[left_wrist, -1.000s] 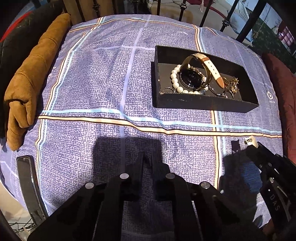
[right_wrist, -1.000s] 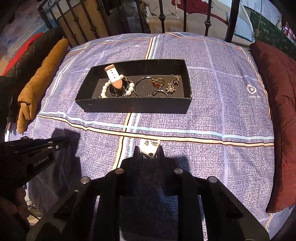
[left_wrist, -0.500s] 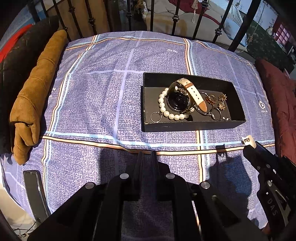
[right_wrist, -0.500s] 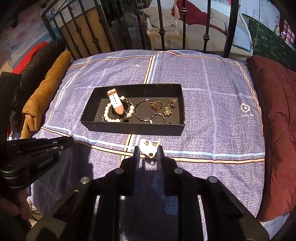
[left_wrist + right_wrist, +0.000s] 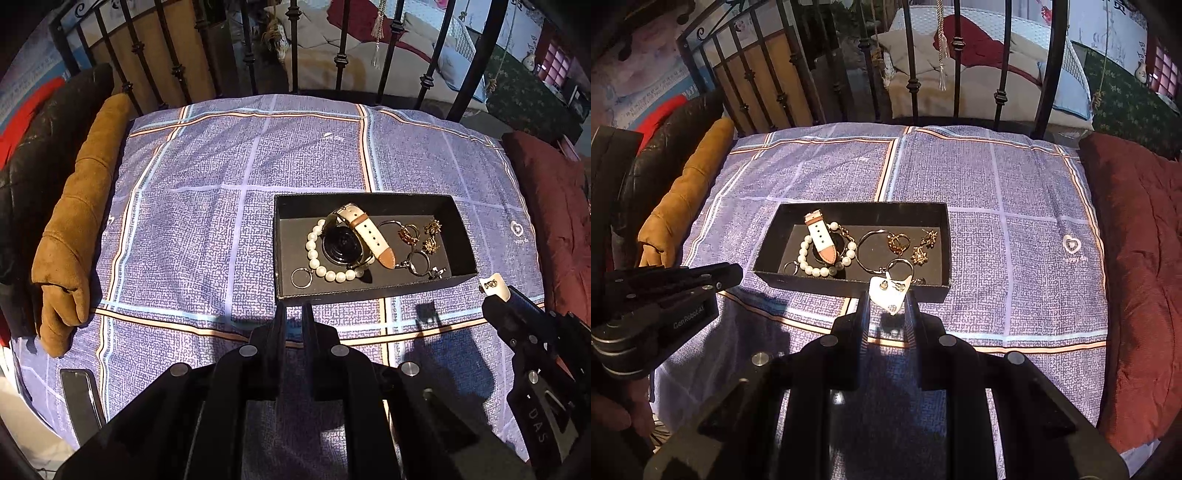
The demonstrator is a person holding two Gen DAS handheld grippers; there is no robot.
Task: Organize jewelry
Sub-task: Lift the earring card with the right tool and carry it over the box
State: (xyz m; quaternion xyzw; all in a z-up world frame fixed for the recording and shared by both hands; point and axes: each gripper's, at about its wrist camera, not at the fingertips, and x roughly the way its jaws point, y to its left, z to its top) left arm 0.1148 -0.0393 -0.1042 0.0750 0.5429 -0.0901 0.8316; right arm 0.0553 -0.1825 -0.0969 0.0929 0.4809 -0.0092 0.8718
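A black jewelry box [image 5: 373,290] [image 5: 849,286] sits on the purple checked bedcover. It holds a pearl bracelet [image 5: 314,254] [image 5: 805,258], a watch with a white and tan strap [image 5: 369,232] [image 5: 822,236], rings and gold earrings [image 5: 923,247]. My right gripper [image 5: 888,295] is shut on a white earring card [image 5: 891,291] [image 5: 495,286], held above the box's near edge. My left gripper [image 5: 293,308] is shut and empty, just short of the box's near wall.
A brown cushion [image 5: 74,229] lies along the left side and a dark red pillow [image 5: 1137,258] along the right. A black iron bed frame [image 5: 295,44] stands behind. A dark phone [image 5: 79,398] lies at the near left edge.
Both grippers have pulled back and up, so the box looks smaller and farther. The right gripper still holds the earring card, now nearer the box's front edge.
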